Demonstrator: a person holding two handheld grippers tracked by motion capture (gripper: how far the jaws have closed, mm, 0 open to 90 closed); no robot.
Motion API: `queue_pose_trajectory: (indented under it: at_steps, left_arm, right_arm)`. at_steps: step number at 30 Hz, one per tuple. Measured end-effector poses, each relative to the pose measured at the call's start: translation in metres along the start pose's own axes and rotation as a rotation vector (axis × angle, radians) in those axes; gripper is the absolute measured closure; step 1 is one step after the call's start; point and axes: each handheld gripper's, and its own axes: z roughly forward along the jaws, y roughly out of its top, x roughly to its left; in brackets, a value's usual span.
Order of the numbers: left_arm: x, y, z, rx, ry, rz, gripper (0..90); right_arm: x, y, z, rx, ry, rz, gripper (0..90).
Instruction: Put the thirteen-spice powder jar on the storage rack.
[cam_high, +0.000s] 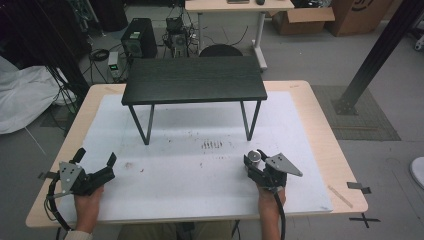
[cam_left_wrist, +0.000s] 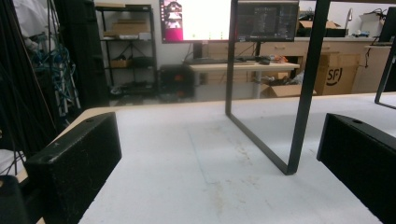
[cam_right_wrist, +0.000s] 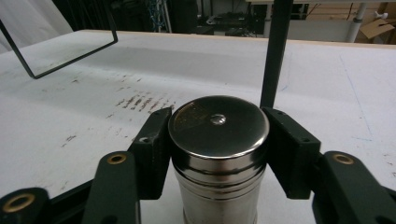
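Even overhead light seen in high view; white mat (cam_high: 200, 165) evenly lit, soft shadow cast beneath black stand (cam_high: 194, 79). Frame corners dimmed. Glare spot seen on steel canister (cam_right_wrist: 218, 120) lid at centre of right gripper view. Bright monitor (cam_left_wrist: 196, 18) overexposed at top of left gripper view; near jaws slightly blurred.

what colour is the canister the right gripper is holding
Shiny silver metal canister, clearest in the right gripper view, clamped by the right gripper.

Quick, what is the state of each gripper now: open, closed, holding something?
Left gripper: open, holding nothing.
Right gripper: closed on an upright shiny metal canister.
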Motion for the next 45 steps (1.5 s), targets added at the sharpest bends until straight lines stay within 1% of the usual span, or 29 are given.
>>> queue_pose_trajectory:
  at_steps: [1, 4, 9, 11, 20, 27, 32, 35, 38, 45]
  left_arm:
    - [0.000, 0.000, 0.000, 0.000, 0.000, 0.000, 0.2]
    - [0.000, 0.000, 0.000, 0.000, 0.000, 0.000, 0.2]
    - [0.000, 0.000, 0.000, 0.000, 0.000, -0.001, 0.2]
    - [0.000, 0.000, 0.000, 0.000, 0.000, 0.000, 0.2]
    - [0.000, 0.000, 0.000, 0.000, 0.000, 0.000, 0.2]
    - [0.000, 0.000, 0.000, 0.000, 0.000, 0.001, 0.2]
    - [0.000, 0.000, 0.000, 0.000, 0.000, 0.001, 0.2]
    - [0.000, 0.000, 0.000, 0.000, 0.000, 0.001, 0.2]
    - [0.000, 0.000, 0.000, 0.000, 0.000, 0.002, 0.2]
    - [0.000, 0.000, 0.000, -0.001, 0.000, 0.001, 0.2]
  right_arm:
    - [0.000, 0.000, 0.000, -0.002, 0.002, 0.001, 48.1]
    - [0.001, 0.000, 0.000, 0.001, -0.002, -0.008, 48.3]
    - [-0.001, 0.000, -0.001, -0.008, 0.005, 0.000, 48.4]
    - [-0.001, -0.001, -0.002, -0.022, 0.006, 0.008, 48.5]
    - [0.000, -0.002, -0.009, -0.064, 0.006, 0.008, 48.6]
    - [-0.003, 0.002, -0.016, -0.099, 0.004, 0.019, 48.7]
    - [-0.004, 0.012, -0.023, -0.138, 0.002, 0.013, 48.6]
    - [-0.004, 0.016, -0.025, -0.150, 0.003, 0.009, 48.6]
    - [-0.002, 0.025, -0.028, -0.175, 0.008, -0.004, 48.7]
    - [0.001, 0.040, -0.032, -0.219, 0.023, -0.013, 48.7]
